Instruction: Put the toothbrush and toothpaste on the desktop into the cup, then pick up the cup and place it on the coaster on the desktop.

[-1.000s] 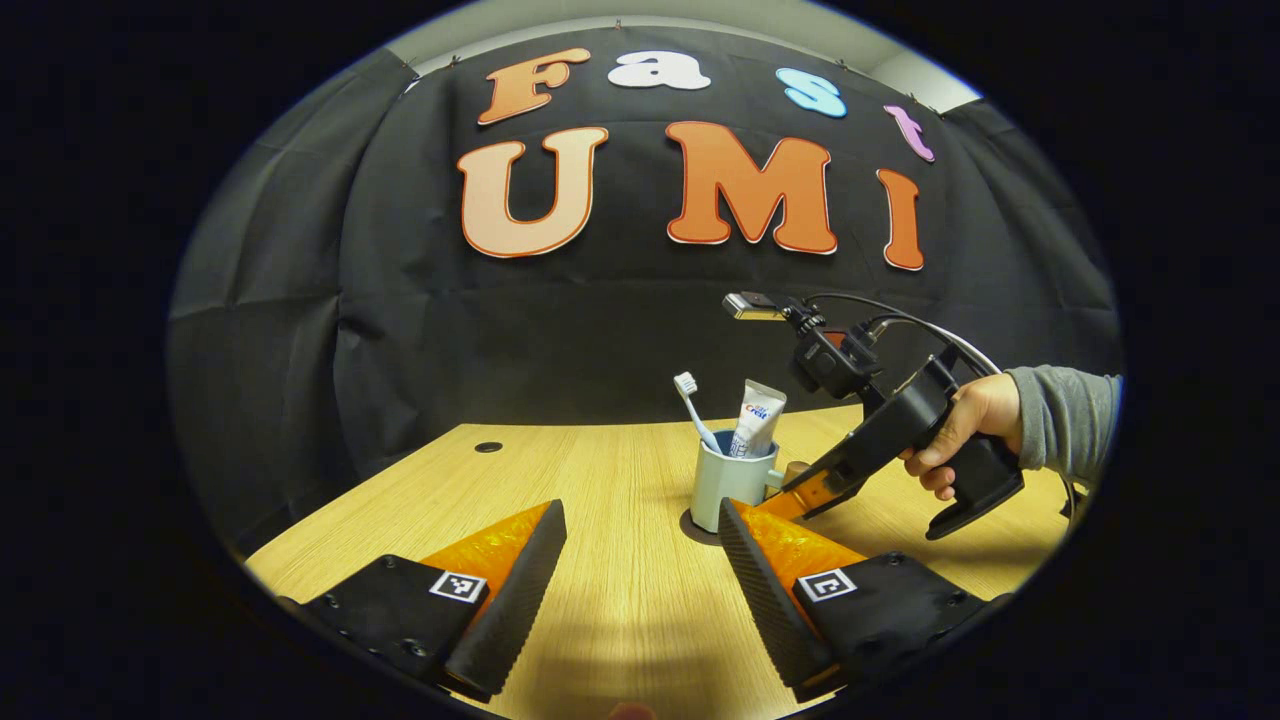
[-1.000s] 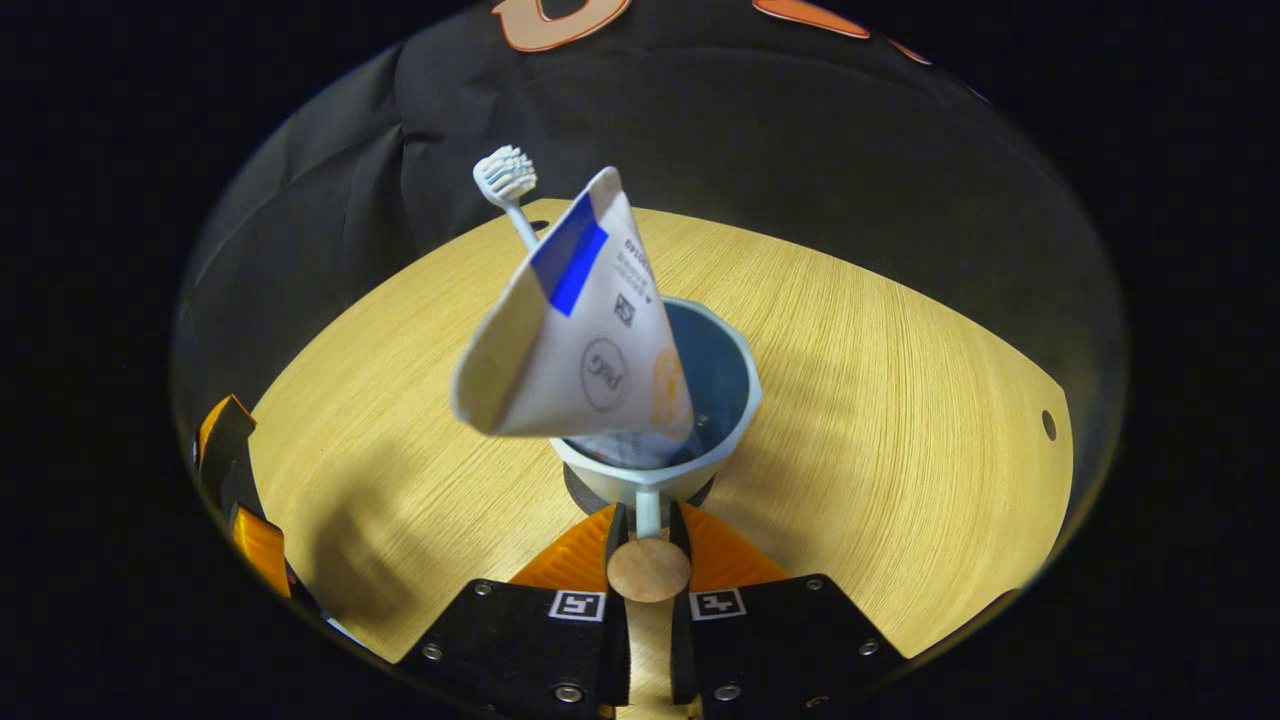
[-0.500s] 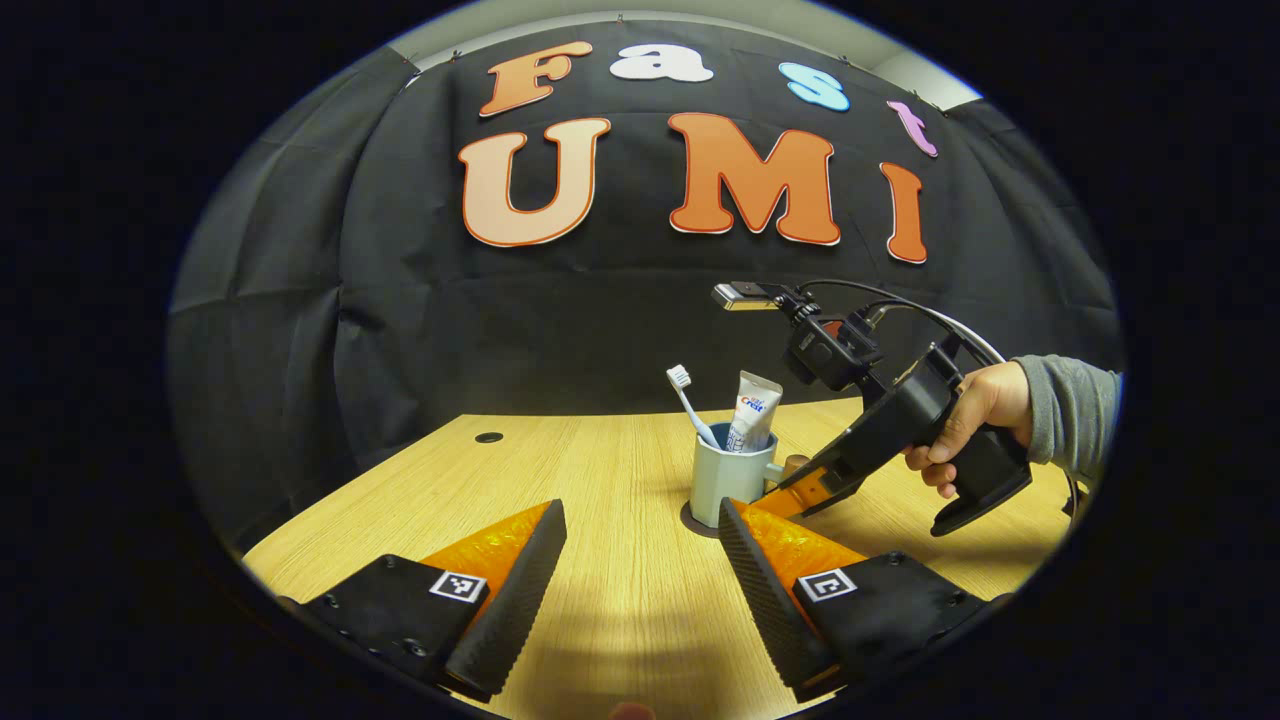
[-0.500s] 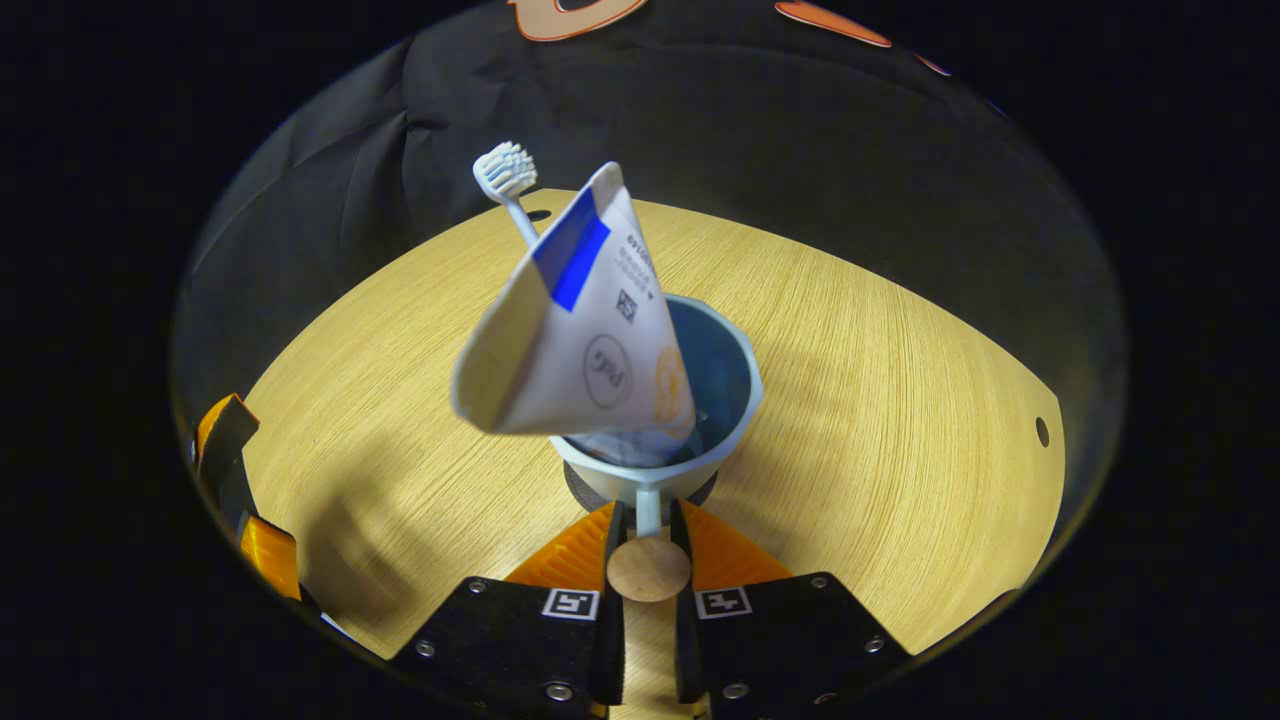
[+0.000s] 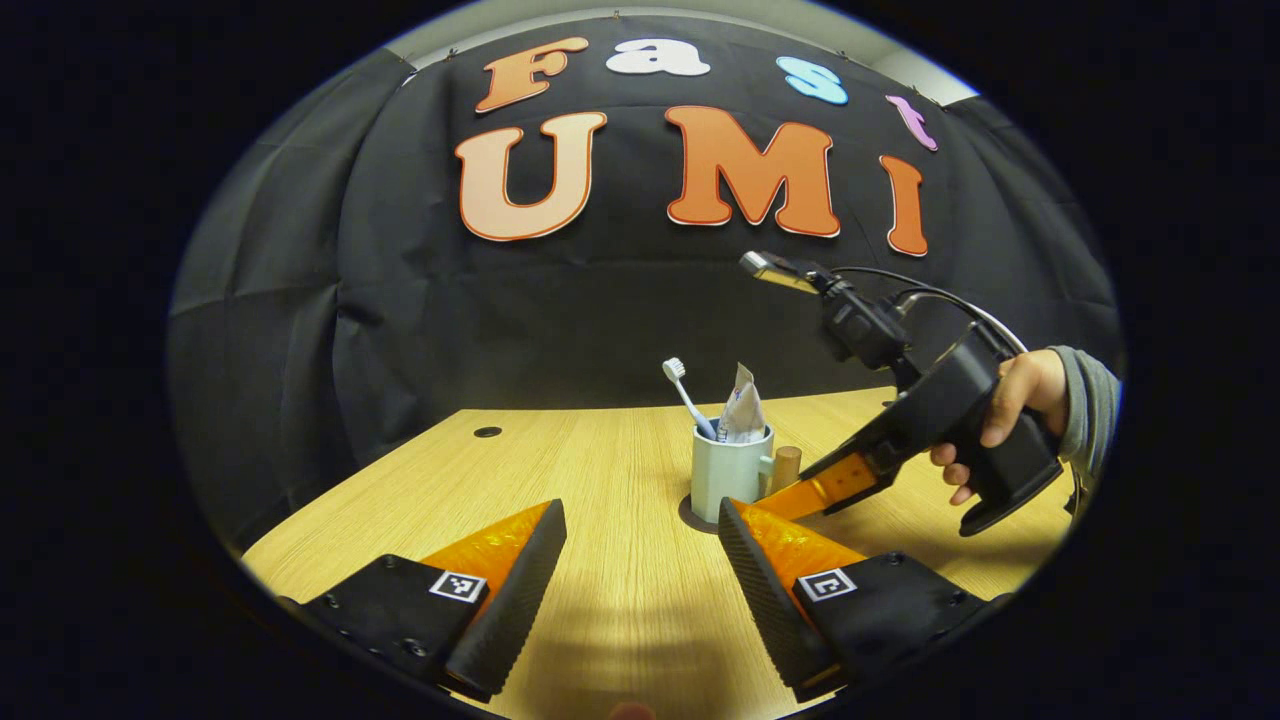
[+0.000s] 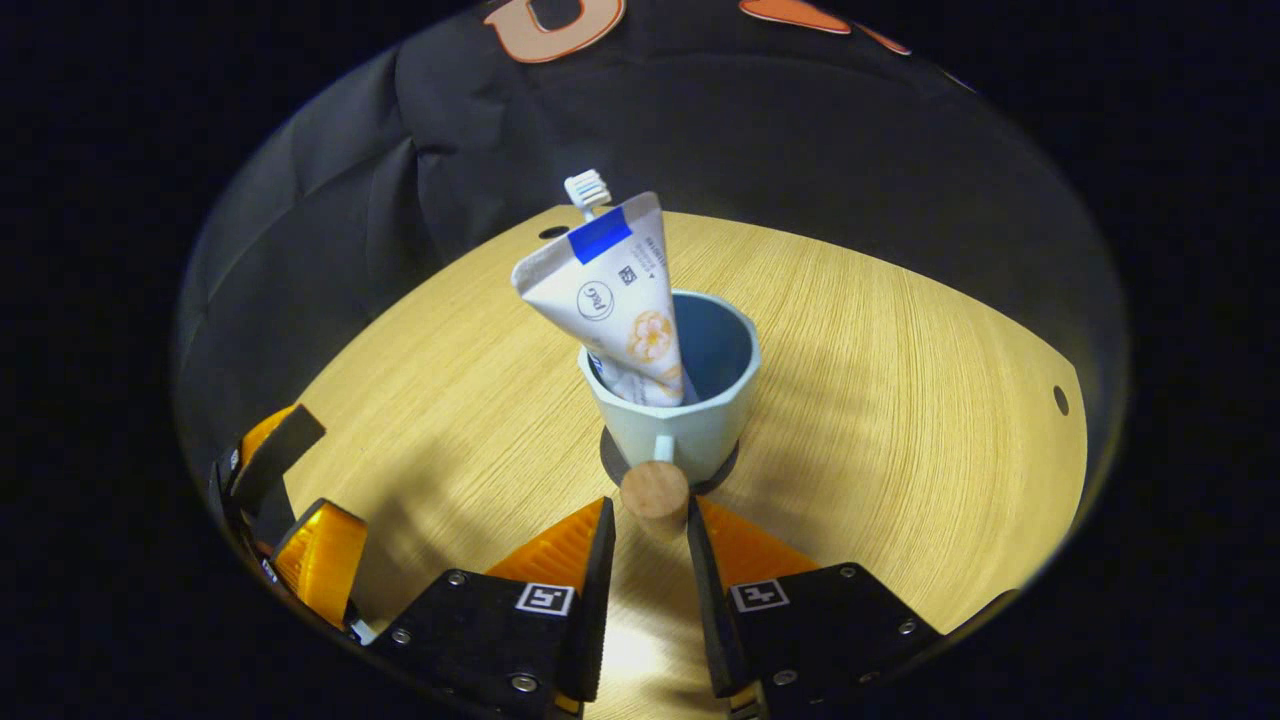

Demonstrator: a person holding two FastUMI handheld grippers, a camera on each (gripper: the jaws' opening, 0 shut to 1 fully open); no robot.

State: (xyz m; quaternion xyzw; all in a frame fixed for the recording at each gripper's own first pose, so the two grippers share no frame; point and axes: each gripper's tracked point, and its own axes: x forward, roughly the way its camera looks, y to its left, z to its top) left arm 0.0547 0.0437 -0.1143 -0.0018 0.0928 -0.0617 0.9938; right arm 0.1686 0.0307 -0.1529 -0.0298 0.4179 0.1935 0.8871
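Now the wooden desk (image 5: 600, 470) stretches across both views, and near its middle the pale cup (image 6: 690, 425) stands upright on the dark round coaster (image 6: 612, 468), whose edge peeks out beneath its base. Half a second ago the right gripper (image 6: 645, 535) was clamped on the cup's handle; its two fingers have since parted and pulled back, so the wooden knob (image 6: 654, 492) at the end of the handle now sits free just ahead of the tips, untouched. In the left gripper view, a hand (image 5: 1000, 415) in a grey sleeve holds that same tool tilted down towards the cup from the right, clear of it. The left gripper (image 5: 640, 555) waits low over the desk, well short of the cup, its jaws spread wide with nothing between them. Inside the cup, the toothpaste (image 6: 620, 300) tube leans against the rim with its flat crimped end up, and the toothbrush (image 5: 688, 397) stands behind it, bristles (image 6: 588, 188) uppermost. Judging from this, the release means the cup has been delivered: both items are inside, the cup rests on the coaster, and the task looks finished except for drawing the tools away.
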